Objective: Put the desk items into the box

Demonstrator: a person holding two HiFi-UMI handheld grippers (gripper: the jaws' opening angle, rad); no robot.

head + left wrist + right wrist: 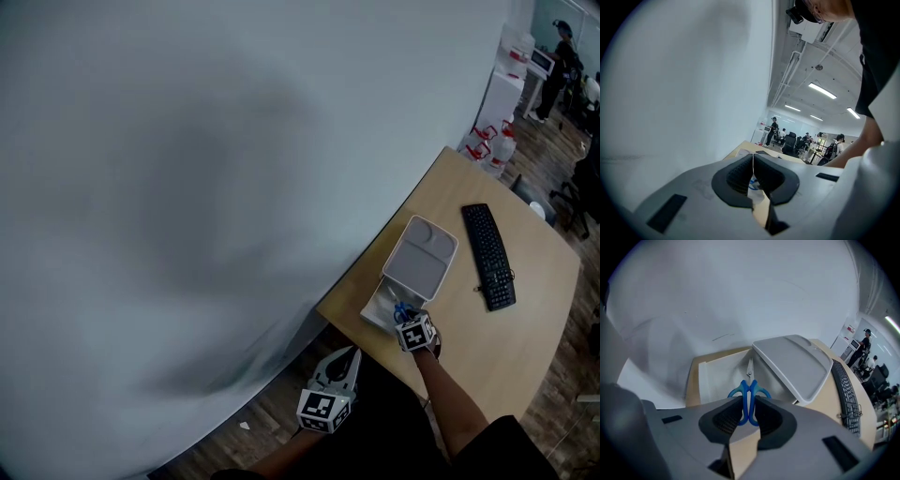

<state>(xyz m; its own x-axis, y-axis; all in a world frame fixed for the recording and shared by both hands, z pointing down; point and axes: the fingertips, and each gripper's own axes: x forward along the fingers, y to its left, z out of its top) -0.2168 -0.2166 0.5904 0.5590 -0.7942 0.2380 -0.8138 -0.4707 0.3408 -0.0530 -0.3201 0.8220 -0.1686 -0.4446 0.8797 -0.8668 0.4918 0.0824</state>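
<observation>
Scissors (749, 394) with blue handles are grasped by the right claw (749, 412), the handle loops pinched between the pads and the blades carried straight ahead, past the tips. Their long axis is thus laid along the claw's own line, pointing into the open box (717, 376), which lies directly ahead of and below the claw. The blade tips are seen over the box's white inside, though whether they touch its floor cannot be told. The lid (792, 359) is propped up just ahead and to the right of the claw, close beside the blades. The keyboard (846, 390) lies farther to the right on the surface (525, 328), apart from the box. The left claw (753, 161) is clenched on nothing, its pads pressed together. It is held behind and to the left of the right claw, off the near edge of the surface, so the right claw is by far the nearer to the box. The coming move is judged to be a short lowering and a release along that same axis, with the lid to be kept clear on the right side.
</observation>
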